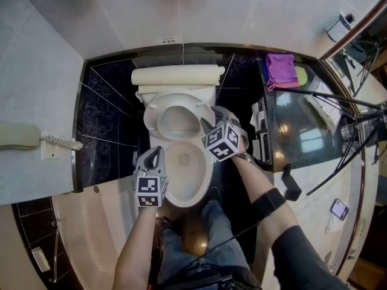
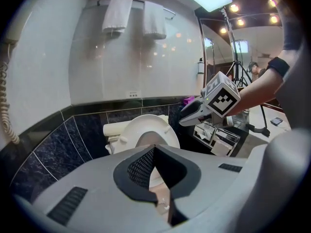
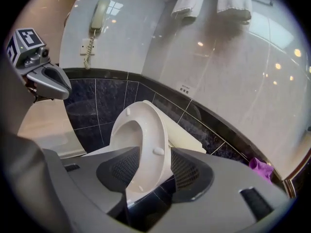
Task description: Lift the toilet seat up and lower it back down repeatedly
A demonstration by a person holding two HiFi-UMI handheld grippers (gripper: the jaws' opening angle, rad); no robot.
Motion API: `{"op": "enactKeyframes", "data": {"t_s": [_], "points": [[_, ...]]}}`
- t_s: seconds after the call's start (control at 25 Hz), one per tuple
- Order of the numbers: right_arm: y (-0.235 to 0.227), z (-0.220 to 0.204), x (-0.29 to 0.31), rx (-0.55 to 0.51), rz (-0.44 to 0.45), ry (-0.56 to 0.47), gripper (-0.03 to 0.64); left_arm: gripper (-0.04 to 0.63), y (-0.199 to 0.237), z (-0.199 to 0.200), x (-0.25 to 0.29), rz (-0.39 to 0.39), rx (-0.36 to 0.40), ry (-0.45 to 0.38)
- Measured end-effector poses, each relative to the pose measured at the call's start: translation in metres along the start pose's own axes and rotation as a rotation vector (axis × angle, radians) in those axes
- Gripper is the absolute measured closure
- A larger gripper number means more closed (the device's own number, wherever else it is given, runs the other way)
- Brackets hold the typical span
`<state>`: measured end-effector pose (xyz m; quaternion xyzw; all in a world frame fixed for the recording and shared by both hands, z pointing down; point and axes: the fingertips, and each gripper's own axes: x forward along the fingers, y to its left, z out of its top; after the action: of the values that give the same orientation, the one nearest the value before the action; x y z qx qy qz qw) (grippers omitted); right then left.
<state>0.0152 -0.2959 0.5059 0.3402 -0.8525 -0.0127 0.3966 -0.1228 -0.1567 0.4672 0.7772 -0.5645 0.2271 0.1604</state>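
The white toilet seat (image 1: 151, 115) stands raised and tilted back toward the cistern (image 1: 178, 75), above the uncovered bowl (image 1: 204, 173). My right gripper (image 1: 207, 125) reaches the seat's right edge. In the right gripper view the seat rim (image 3: 150, 130) runs between the jaws of the right gripper (image 3: 153, 171), which stand wide and do not press on it. My left gripper (image 1: 156, 154) hovers over the bowl's left rim. In the left gripper view the left gripper (image 2: 154, 152) has its pads meeting with nothing held, and the seat (image 2: 130, 130) and right gripper (image 2: 187, 118) lie ahead.
A wall phone (image 1: 21, 136) hangs at left above the bathtub (image 1: 91, 234). A purple cloth (image 1: 279, 68) lies on the counter at right beside a tripod (image 1: 338, 101) and a phone (image 1: 339, 208). Towels (image 2: 119, 13) hang on the back wall.
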Motion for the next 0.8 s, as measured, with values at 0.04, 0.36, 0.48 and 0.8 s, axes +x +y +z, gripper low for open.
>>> {"op": "enactKeyframes", "data": {"t_s": [0.04, 0.36, 0.48, 0.8], "points": [[-0.001, 0.002, 0.009, -0.018, 0.001, 0.001, 0.396, 0.600, 0.000, -0.001, 0.006, 0.001, -0.004, 0.004], [-0.013, 0.036, 0.060, -0.133, 0.000, -0.020, 0.396, 0.600, 0.001, -0.016, 0.040, 0.017, -0.053, 0.013], [-0.009, 0.047, 0.072, -0.194, 0.017, -0.026, 0.403, 0.600, 0.005, -0.027, 0.048, 0.039, -0.064, 0.024], [-0.008, 0.060, 0.093, -0.280, 0.016, -0.030, 0.512, 0.600, 0.005, -0.035, 0.056, 0.037, -0.089, 0.034]]}}
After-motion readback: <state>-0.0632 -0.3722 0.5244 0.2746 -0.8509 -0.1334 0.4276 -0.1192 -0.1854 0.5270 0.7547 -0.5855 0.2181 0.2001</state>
